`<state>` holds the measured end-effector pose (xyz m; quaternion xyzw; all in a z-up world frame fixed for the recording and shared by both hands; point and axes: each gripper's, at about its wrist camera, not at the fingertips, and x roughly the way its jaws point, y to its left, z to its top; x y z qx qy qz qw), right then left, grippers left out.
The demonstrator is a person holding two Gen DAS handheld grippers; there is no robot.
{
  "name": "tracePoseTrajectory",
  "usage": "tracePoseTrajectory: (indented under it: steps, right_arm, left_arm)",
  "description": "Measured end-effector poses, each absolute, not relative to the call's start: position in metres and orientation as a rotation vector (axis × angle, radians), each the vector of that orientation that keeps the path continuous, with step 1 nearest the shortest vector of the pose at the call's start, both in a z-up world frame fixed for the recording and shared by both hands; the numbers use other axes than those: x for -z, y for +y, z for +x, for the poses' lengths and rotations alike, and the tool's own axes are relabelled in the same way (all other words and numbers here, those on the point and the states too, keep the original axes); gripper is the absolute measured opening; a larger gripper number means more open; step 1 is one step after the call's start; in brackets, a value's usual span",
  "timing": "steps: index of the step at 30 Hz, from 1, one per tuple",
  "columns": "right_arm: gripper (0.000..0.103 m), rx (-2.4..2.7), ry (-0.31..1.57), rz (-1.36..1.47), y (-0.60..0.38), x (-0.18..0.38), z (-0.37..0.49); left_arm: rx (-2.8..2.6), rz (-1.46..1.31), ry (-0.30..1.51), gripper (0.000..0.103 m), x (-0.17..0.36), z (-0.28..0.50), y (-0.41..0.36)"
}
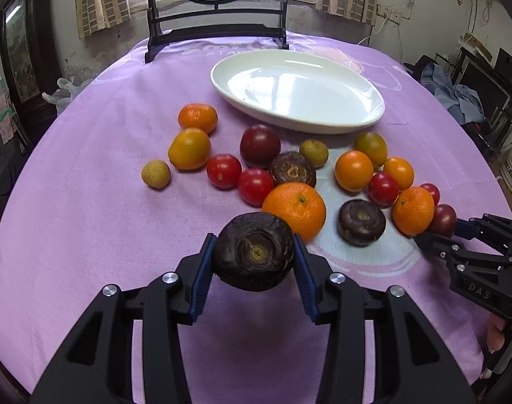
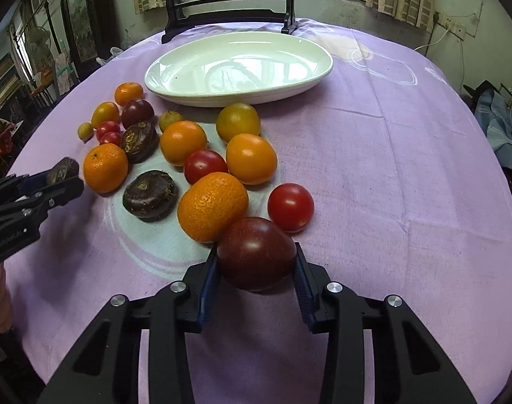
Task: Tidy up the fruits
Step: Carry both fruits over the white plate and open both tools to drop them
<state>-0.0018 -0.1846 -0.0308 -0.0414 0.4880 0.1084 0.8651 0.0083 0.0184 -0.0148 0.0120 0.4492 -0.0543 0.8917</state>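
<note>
Your left gripper (image 1: 253, 257) has its fingers clamped on a wrinkled, dark brown water chestnut (image 1: 253, 251), near the tabletop's (image 1: 87, 235) front edge; your right gripper (image 2: 256, 262) pinches a glossy dark red tomato (image 2: 256, 252) just beside a dimpled orange (image 2: 212, 206); the white dish (image 2: 239, 64) sits far.

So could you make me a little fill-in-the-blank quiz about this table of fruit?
1. The left gripper is shut on a dark brown, wrinkled ____.
2. The right gripper is shut on a dark red ____.
3. The white oval ceramic dish holds ____ fruit.
4. The tablecloth is ____.

Missing words: water chestnut; tomato; no; purple
</note>
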Motion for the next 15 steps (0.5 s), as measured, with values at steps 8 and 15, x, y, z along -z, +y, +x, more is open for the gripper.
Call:
tracePoseTrajectory:
  steps: [8, 15]
  right_arm:
    - [0.041, -0.211, 0.864, -0.071, -0.198, -0.022, 0.018]
    - [0.041, -0.234, 0.831, -0.12, -0.161, -0.03, 0.108]
  left_arm:
    - [0.154, 0.048, 0.811, 0.044, -0.049, 0.053, 0.012]
    - [0.072, 0.084, 0.852, 0.044, -0.043, 0.156, -0.017]
